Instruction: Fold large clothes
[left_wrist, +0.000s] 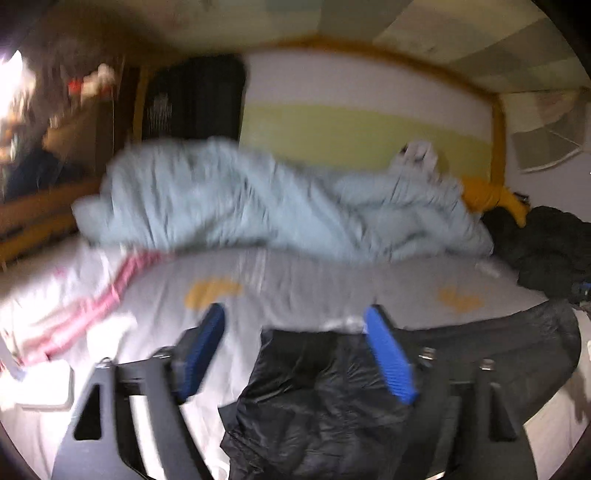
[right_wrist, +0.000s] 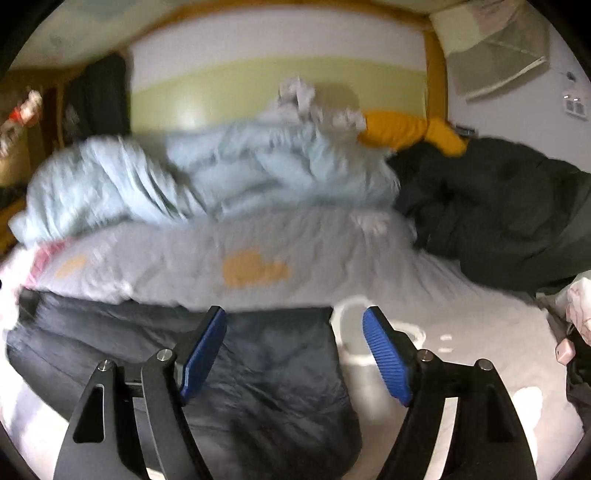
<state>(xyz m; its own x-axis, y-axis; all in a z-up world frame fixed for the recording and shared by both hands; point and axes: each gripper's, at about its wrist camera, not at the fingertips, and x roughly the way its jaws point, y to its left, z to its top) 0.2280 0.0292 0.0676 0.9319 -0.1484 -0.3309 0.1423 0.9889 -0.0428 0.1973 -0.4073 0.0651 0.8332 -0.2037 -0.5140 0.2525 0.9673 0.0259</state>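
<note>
A black puffy jacket (left_wrist: 317, 398) lies on the grey bed sheet (left_wrist: 295, 284). In the left wrist view it lies below and between the blue pads of my left gripper (left_wrist: 295, 325), which is open and empty. In the right wrist view the same jacket (right_wrist: 258, 369) spreads from the left to under my right gripper (right_wrist: 294, 325), which is open and empty above the jacket's right edge. Both views are blurred by motion.
A rumpled light blue duvet (left_wrist: 258, 206) lies across the back of the bed. A dark garment pile (right_wrist: 498, 214) and a yellow cloth (right_wrist: 410, 129) sit at the back right. A pink striped cloth (left_wrist: 85, 306) lies at the left. A green and white wall stands behind.
</note>
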